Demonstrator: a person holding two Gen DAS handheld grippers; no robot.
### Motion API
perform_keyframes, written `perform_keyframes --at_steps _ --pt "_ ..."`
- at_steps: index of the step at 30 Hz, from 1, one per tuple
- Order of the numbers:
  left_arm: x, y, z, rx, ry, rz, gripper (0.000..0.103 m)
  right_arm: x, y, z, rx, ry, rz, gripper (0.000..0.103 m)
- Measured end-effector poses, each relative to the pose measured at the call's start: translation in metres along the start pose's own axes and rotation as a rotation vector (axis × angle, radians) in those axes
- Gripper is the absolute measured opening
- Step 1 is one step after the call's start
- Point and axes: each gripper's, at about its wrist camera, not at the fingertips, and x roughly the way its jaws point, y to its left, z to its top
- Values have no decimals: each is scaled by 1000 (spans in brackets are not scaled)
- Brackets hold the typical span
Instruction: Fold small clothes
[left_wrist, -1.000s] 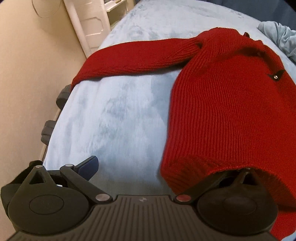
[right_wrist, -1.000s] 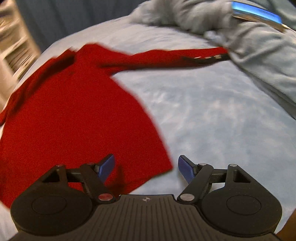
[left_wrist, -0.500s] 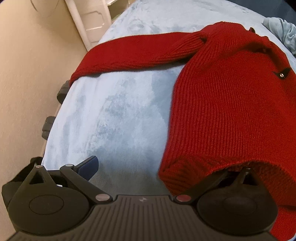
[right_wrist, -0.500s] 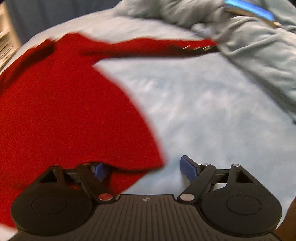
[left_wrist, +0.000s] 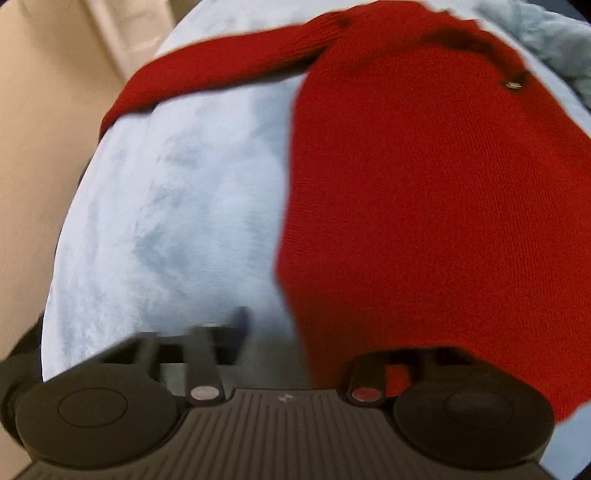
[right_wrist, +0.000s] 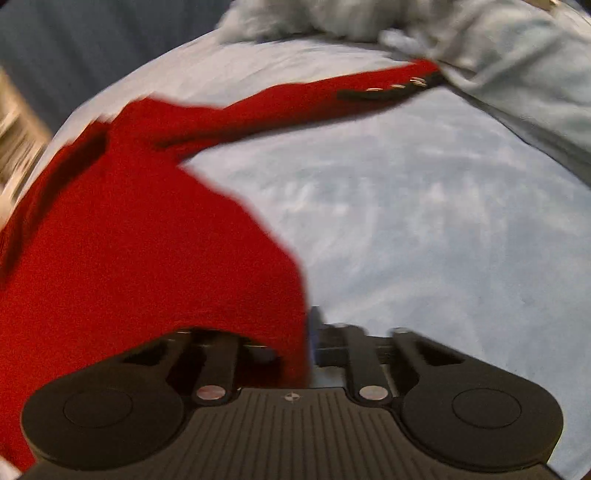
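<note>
A red knit sweater (left_wrist: 424, 192) lies spread on a pale blue blanket (left_wrist: 177, 206), one sleeve stretched to the far left. My left gripper (left_wrist: 280, 343) has closed on the sweater's lower left hem corner; the right finger is hidden under the knit. In the right wrist view the sweater (right_wrist: 140, 251) fills the left half, its other sleeve (right_wrist: 303, 99) reaching far right with a dark buttoned cuff. My right gripper (right_wrist: 306, 332) is shut on the sweater's lower right hem corner. Both views are motion-blurred.
The blanket (right_wrist: 424, 221) covers a bed. A crumpled pale blue cover (right_wrist: 517, 74) lies at the far right beside the cuff. A beige wall (left_wrist: 37, 147) and white furniture (left_wrist: 136, 33) stand left of the bed edge.
Both grippers were open at the hem a second ago and have since closed on its two corners. The right gripper slid left onto the hem first. The views now blur with motion.
</note>
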Motion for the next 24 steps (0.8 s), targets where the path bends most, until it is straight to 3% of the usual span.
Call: perform_keyframes --at_steps 4,8,11,13,17,18,20,21,22,24 --pt "-35 2 -11 18 -82 30 9 -28 12 13 -120 -31 -58 8" --pt "-96 28 -24 5 -178 -30 9 -101 18 31 -267 -122 15 7" --pt "-122 33 -46 29 -196 4 8 -142 24 19 -393 -144 12 7" --pt "-114 37 -64 31 -156 24 8 -141 20 2 -436 -96 -5 7" --pt "-63 38 -106 28 -7 49 9 -84 5 -46 -398 167 -22 7" --pt "-56 36 -111 30 3 56 14 -74 7 -55 -401 219 -16 8" --pt "-56 33 -115 51 -34 90 37 -67 13 -60 -407 285 1 9" --pt "-60 33 -113 62 -41 115 70 -71 14 -56 -397 284 8 21" --pt "-65 35 -111 66 -48 120 97 -76 13 -53 -395 290 17 45" --pt "-81 48 -112 47 -112 100 103 -90 5 -44 -395 267 40 65"
